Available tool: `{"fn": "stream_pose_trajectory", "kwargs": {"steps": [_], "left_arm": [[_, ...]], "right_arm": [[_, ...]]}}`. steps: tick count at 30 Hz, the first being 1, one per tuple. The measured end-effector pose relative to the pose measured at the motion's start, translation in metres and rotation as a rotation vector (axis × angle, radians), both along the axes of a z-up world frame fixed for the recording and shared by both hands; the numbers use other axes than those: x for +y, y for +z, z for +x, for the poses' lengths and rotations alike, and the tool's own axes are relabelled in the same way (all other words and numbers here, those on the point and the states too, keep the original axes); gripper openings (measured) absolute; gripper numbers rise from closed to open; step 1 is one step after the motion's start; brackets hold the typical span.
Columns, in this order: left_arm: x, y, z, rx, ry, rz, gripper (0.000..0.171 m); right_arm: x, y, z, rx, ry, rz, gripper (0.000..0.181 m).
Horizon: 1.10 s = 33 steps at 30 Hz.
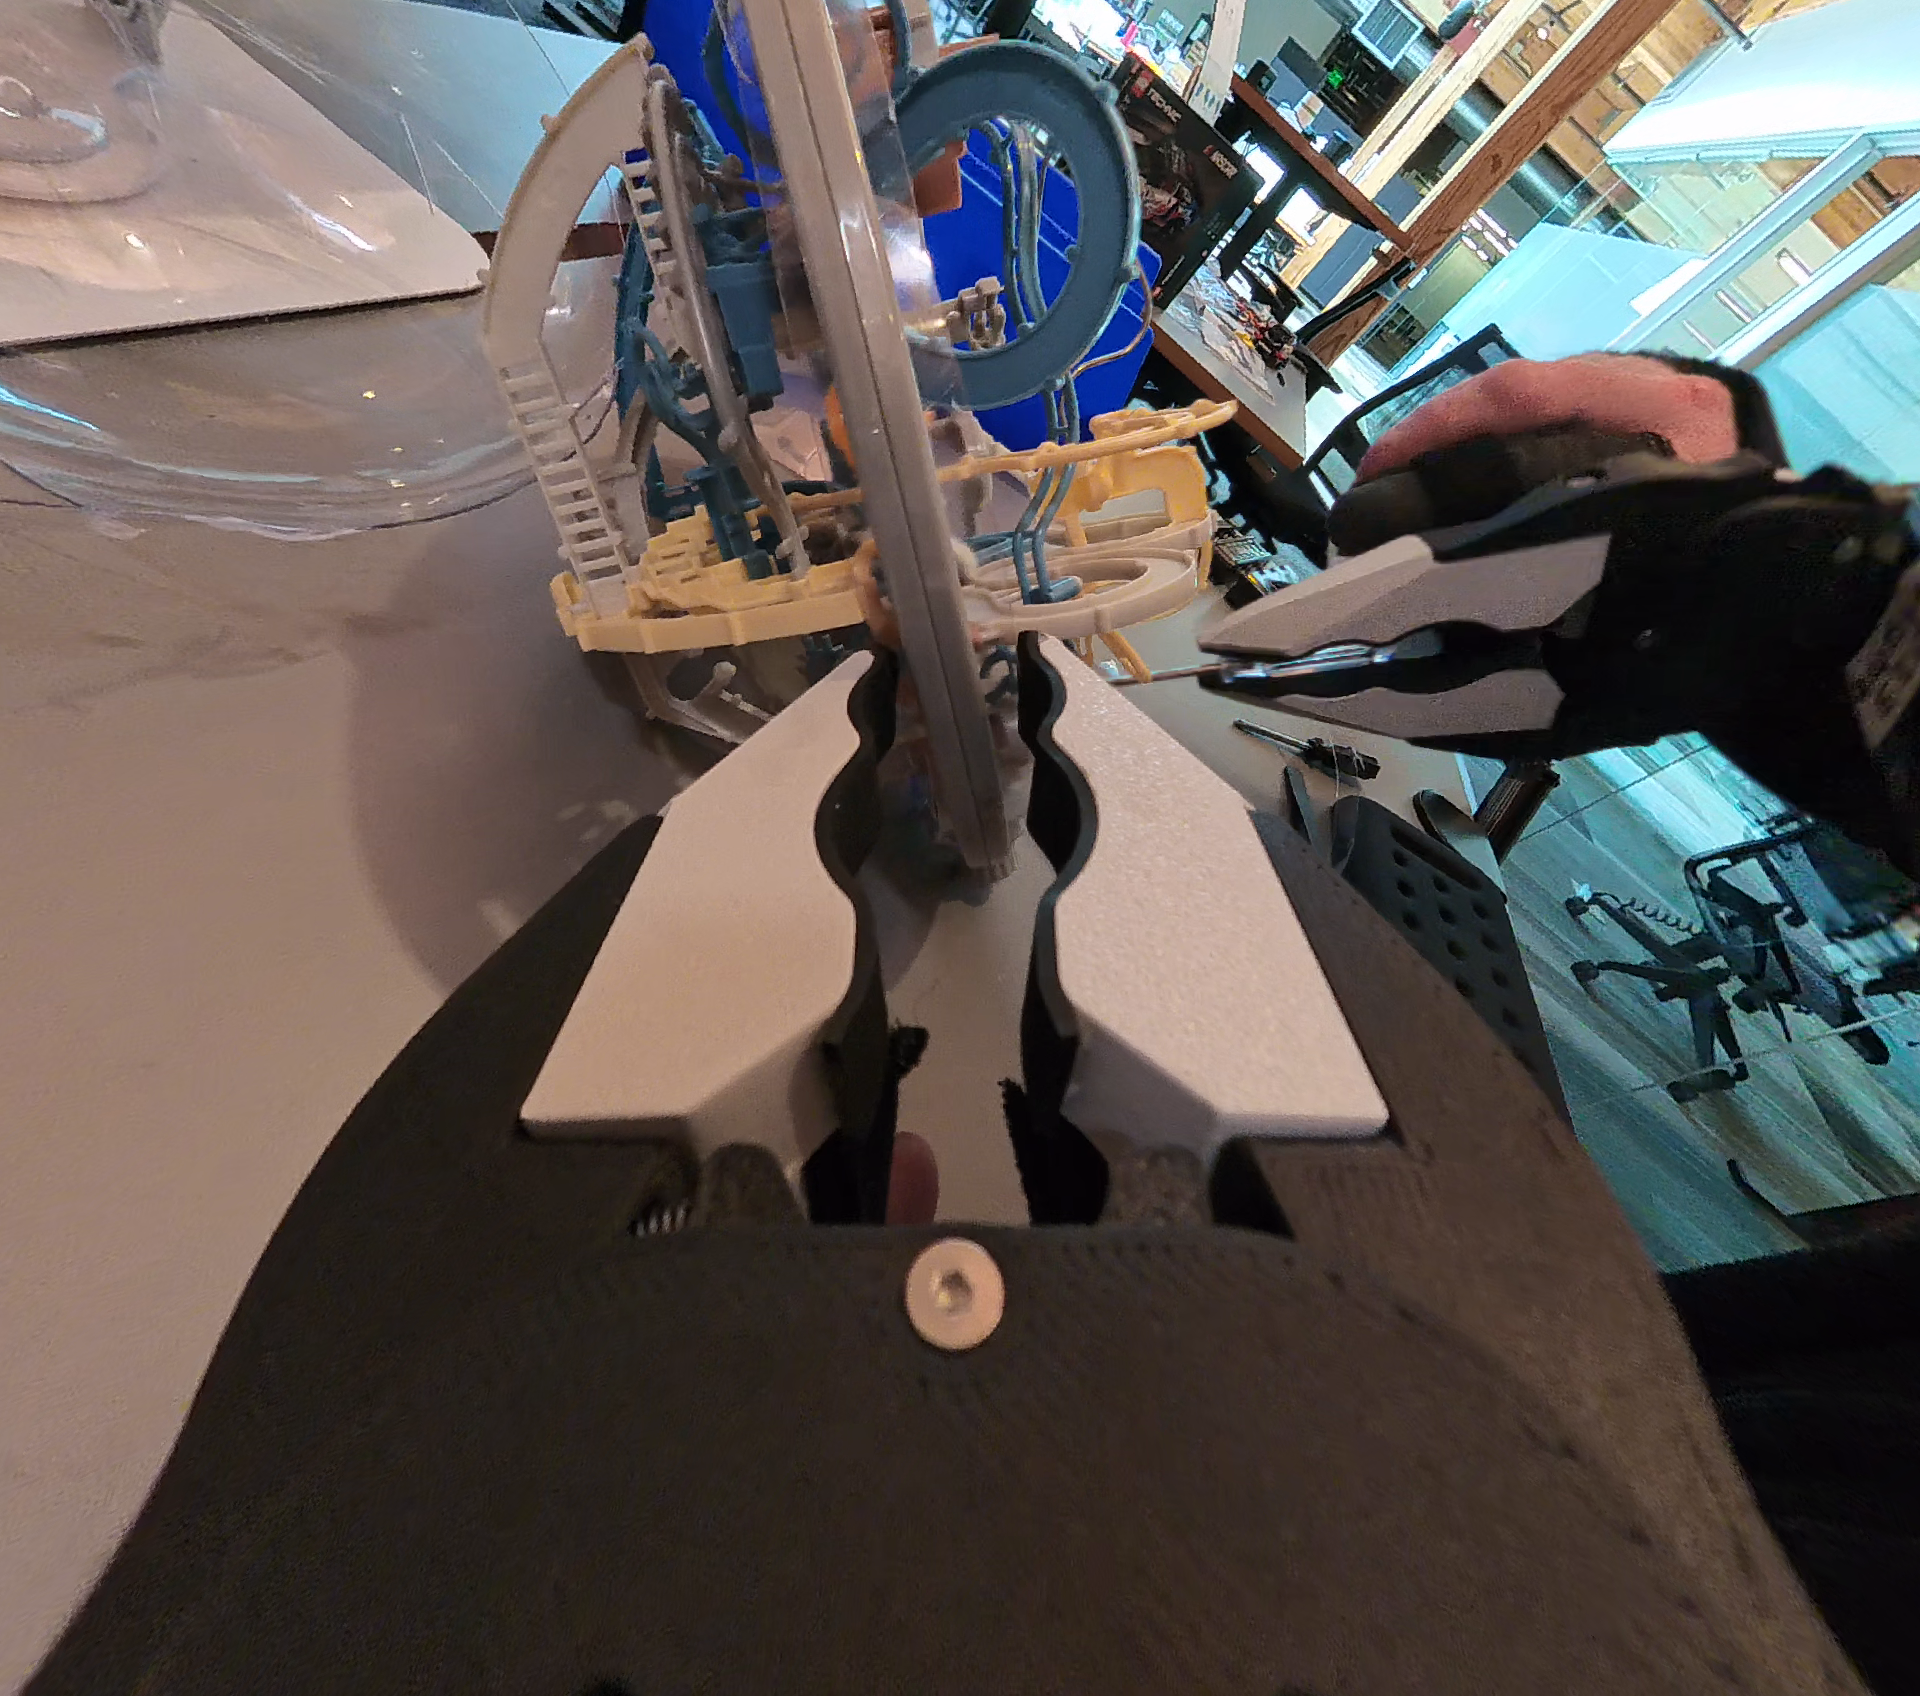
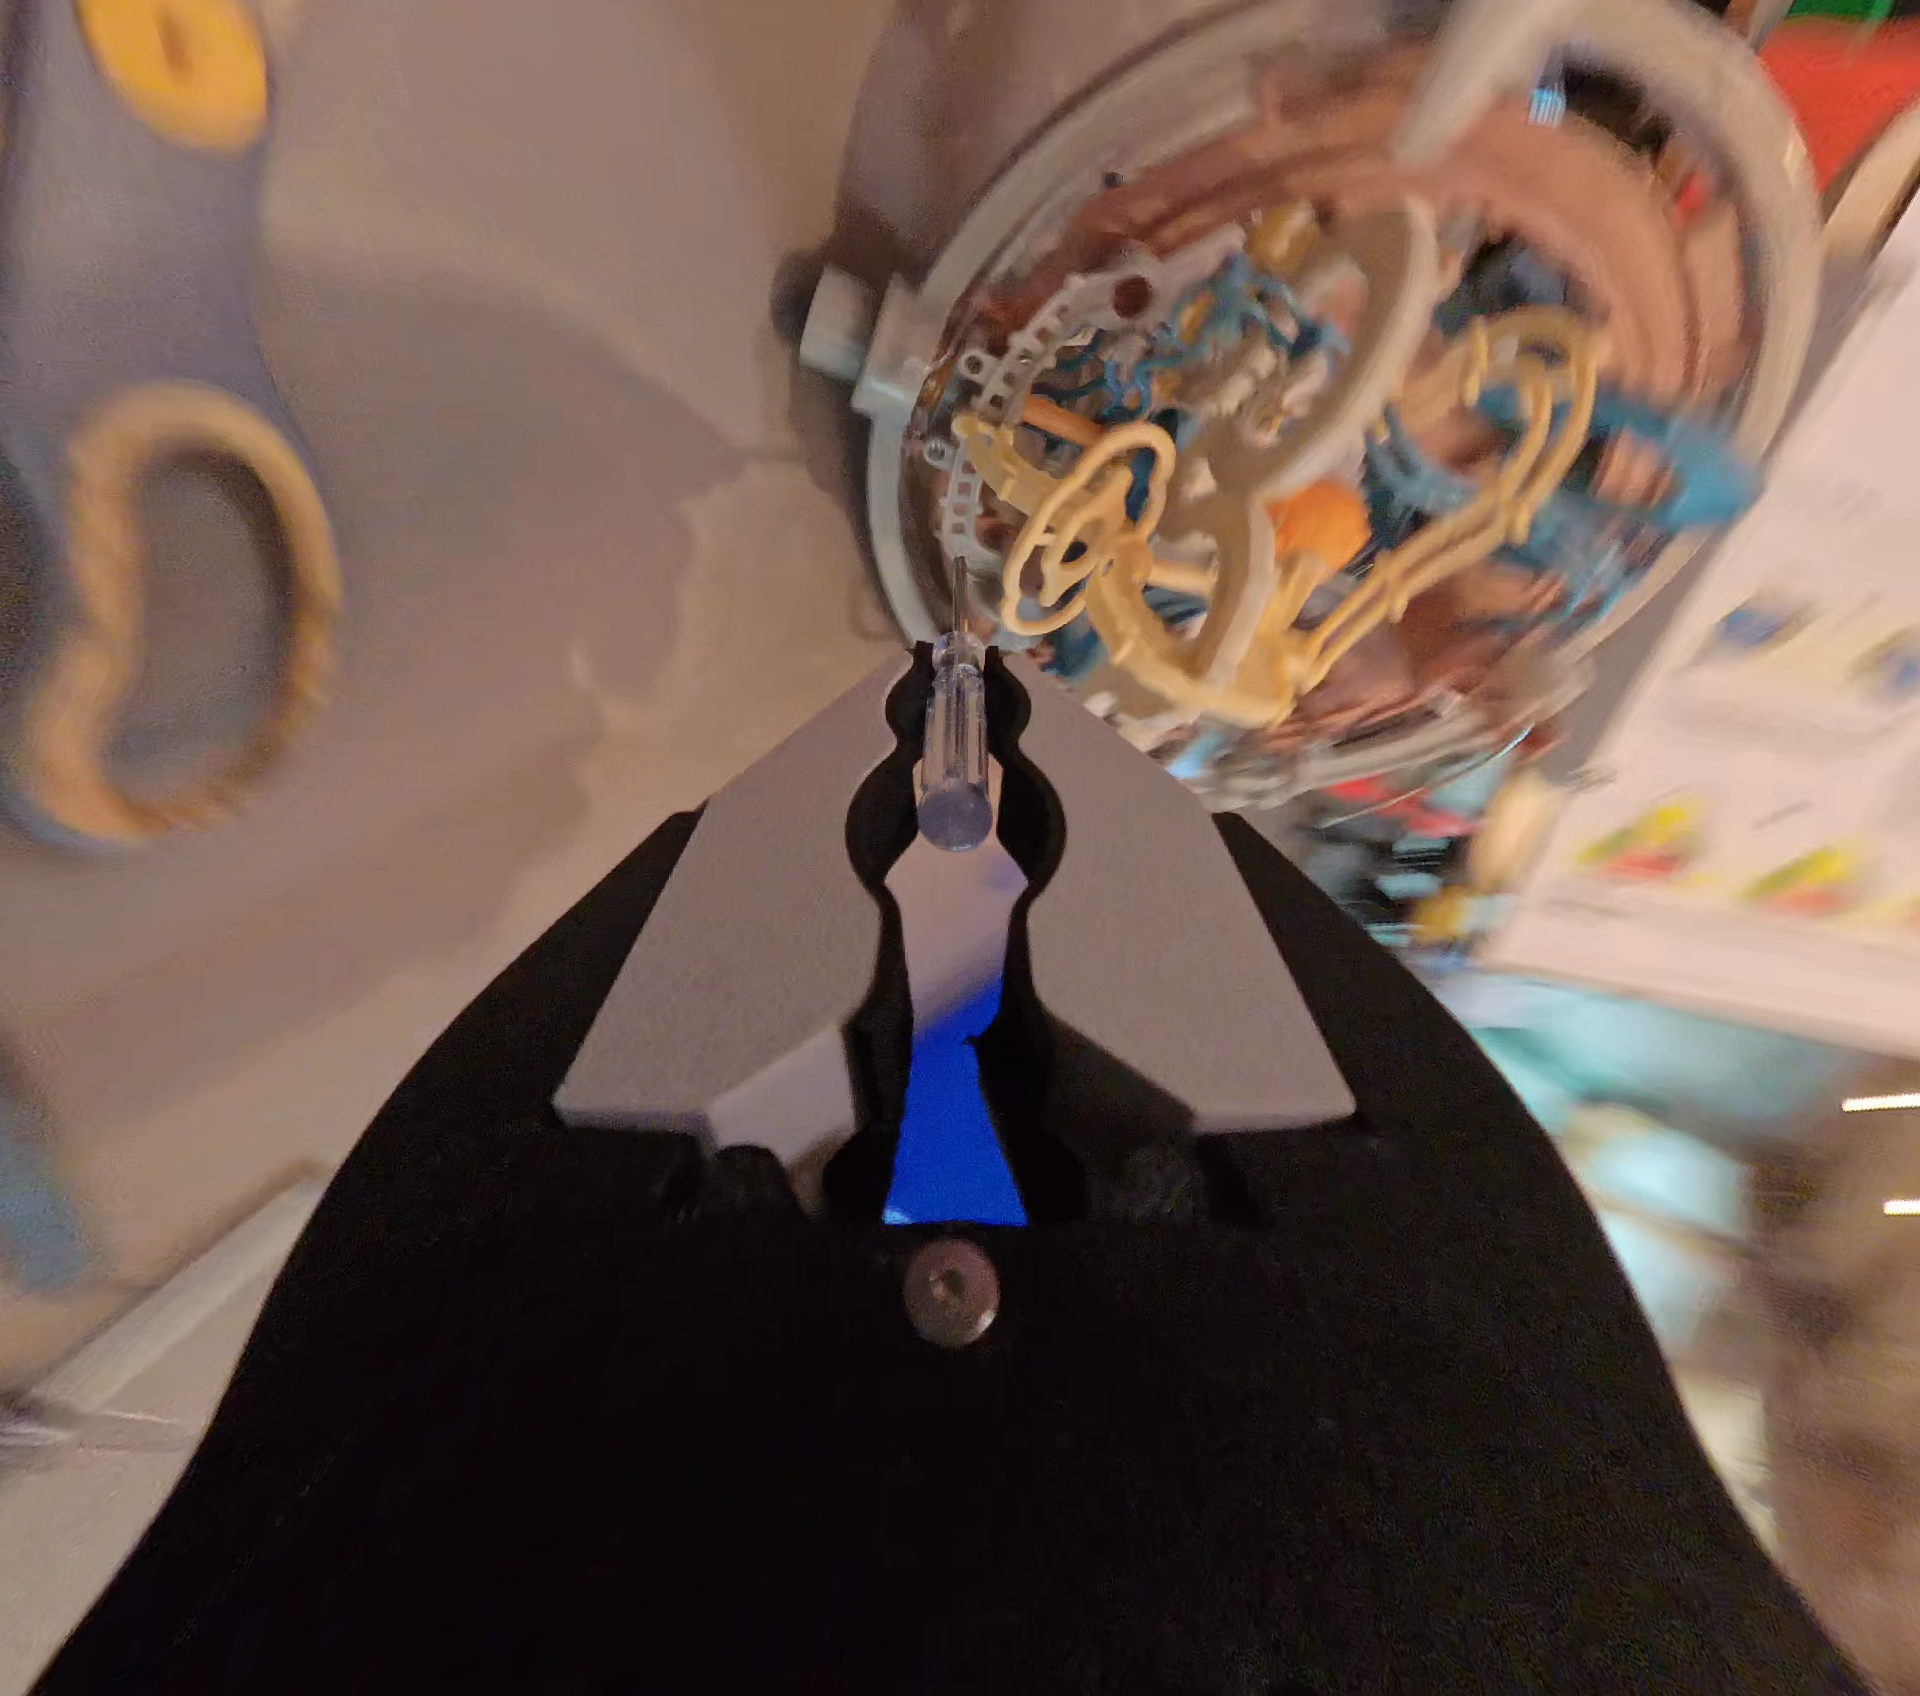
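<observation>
Between my left gripper (image 1: 951,659) fingers stands the grey ring (image 1: 883,441) of a marble maze, gripped upright on the grey table (image 1: 260,763); a clear dome (image 1: 208,192) lies behind. Pinched in my right gripper (image 2: 958,659) is a small screwdriver (image 2: 951,742), its tip beside the blurred maze.

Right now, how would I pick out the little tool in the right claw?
Start at the round maze toy full of cream and blue tracks, standing on the grey table. Just below its grey rim, the right claw is shut on a small screwdriver. Its clear plastic handle and thin metal tip pointing at the rim set it apart from the coloured parts around it.
</observation>
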State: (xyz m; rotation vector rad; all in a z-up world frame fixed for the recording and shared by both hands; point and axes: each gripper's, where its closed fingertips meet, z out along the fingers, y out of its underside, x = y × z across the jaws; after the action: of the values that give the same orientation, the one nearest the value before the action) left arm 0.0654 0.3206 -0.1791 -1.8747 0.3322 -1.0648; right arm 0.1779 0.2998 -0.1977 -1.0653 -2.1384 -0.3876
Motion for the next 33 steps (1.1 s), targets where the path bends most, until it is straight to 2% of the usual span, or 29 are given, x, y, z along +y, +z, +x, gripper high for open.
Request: {"fn": "stream_pose_trajectory", "kwargs": {"steps": [2,4,6,8,13,18,27,33], "left_arm": [[0.000,0.000,0.000,0.003,-0.005,0.001,0.022],[-0.001,0.000,0.002,0.004,-0.009,0.000,0.021],[-0.002,0.000,0.004,0.005,-0.012,0.001,0.021],[-0.003,0.000,0.005,0.008,-0.010,0.001,0.021],[-0.002,0.000,0.006,0.005,-0.011,0.003,0.022],[-0.002,0.000,0.006,0.002,-0.011,0.003,0.021],[-0.003,0.001,0.007,-0.003,-0.013,0.003,0.021],[-0.003,0.002,0.008,-0.003,-0.013,0.009,0.021]], "right_arm": [[-0.009,0.006,-0.004,0.253,-0.183,-0.273,0.007],[-0.014,0.003,-0.005,0.431,-0.344,-0.522,0.007],[-0.013,0.000,-0.007,0.592,-0.433,-0.665,0.006],[-0.008,-0.011,-0.002,0.671,-0.518,-0.717,0.007],[-0.003,-0.024,0.005,0.765,-0.619,-0.779,0.006],[0.000,-0.024,0.002,0.833,-0.619,-0.824,0.006],[0.001,-0.028,-0.003,0.841,-0.634,-0.860,0.007],[0.003,-0.029,-0.005,0.924,-0.785,-1.102,0.007]]}}
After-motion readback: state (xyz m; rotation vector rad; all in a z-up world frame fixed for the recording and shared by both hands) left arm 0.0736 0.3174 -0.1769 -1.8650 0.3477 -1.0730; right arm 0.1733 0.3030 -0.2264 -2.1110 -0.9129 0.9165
